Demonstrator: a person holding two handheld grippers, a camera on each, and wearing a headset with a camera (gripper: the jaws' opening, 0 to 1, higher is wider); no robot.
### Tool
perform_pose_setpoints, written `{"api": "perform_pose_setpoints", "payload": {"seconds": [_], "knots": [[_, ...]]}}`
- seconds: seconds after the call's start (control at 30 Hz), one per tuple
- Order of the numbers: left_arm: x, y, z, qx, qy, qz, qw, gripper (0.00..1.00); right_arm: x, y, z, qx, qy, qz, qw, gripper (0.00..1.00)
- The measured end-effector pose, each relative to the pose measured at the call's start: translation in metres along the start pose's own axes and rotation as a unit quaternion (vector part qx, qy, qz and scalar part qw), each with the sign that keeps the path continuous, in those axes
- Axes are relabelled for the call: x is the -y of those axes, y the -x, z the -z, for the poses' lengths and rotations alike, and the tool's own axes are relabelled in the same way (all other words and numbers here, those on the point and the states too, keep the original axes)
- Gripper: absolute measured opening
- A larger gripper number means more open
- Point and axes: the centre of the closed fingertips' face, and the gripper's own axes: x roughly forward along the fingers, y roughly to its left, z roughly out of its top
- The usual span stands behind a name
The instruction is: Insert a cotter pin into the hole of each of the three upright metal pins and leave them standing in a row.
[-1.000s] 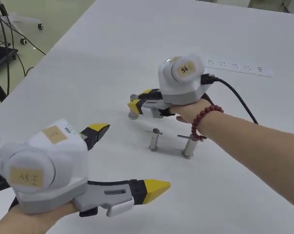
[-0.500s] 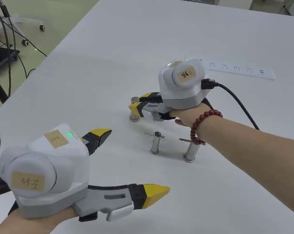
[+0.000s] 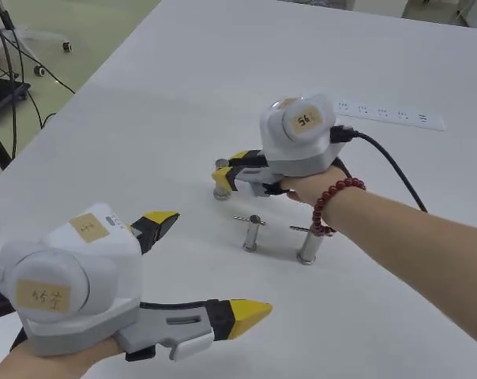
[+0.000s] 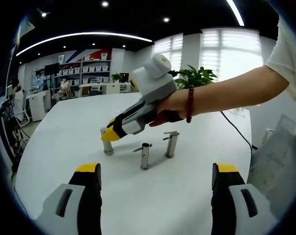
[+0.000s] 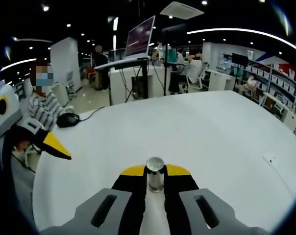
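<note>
Step in hand: steadying the end pin [image 5: 155, 180] of the row, the one with no cotter pin that I can see.
Right gripper [image 3: 221, 175]: my fingers [image 5: 133, 171] are narrow, clamped on that pin just below its top. It stands upright on the counter [image 3: 183, 103].
Left gripper [image 3: 216, 262]: fingers spread wide, holding nothing, well apart from the pins.
Other two: the middle pin [image 3: 252, 234] and the near pin [image 3: 308, 245] stand upright, each with a cotter pin [image 3: 242, 219] through it.
Doing it well: I'd grip lightly, hold the pin vertical, present its hole to my free side, and avoid nudging the neighbours.
</note>
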Motion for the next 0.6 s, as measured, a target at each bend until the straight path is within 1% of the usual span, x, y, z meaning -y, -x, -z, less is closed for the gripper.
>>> {"api": "perform_pose_setpoints", "payload": {"seconds": [0.07,0.13,0.23,0.3,0.4,0.6], "knots": [[0.0,0.0,-0.001,0.0,-0.001,0.0,1.0,0.94,0.003,0.005,0.0,-0.003,0.006,0.0,1.0,0.12],[0.0,0.0,-0.002,0.001,-0.002,0.0,1.0,0.94,0.01,0.01,0.003,-0.005,0.004,0.0,1.0,0.12],[0.001,-0.001,-0.004,0.003,-0.004,0.0,1.0,0.93,0.014,0.018,0.007,-0.01,0.005,0.0,0.9999,0.12],[0.002,-0.001,-0.005,0.004,-0.007,0.001,1.0,0.94,0.017,0.026,0.012,-0.014,0.009,0.0,0.9999,0.12],[0.004,-0.001,-0.007,0.005,-0.009,0.002,0.9999,0.93,0.025,0.037,0.02,-0.019,0.003,0.003,0.9998,0.12],[0.008,-0.002,-0.009,0.005,-0.014,0.004,0.9999,0.93,0.033,0.06,0.035,-0.027,-0.003,0.01,0.9996,0.12]]}}
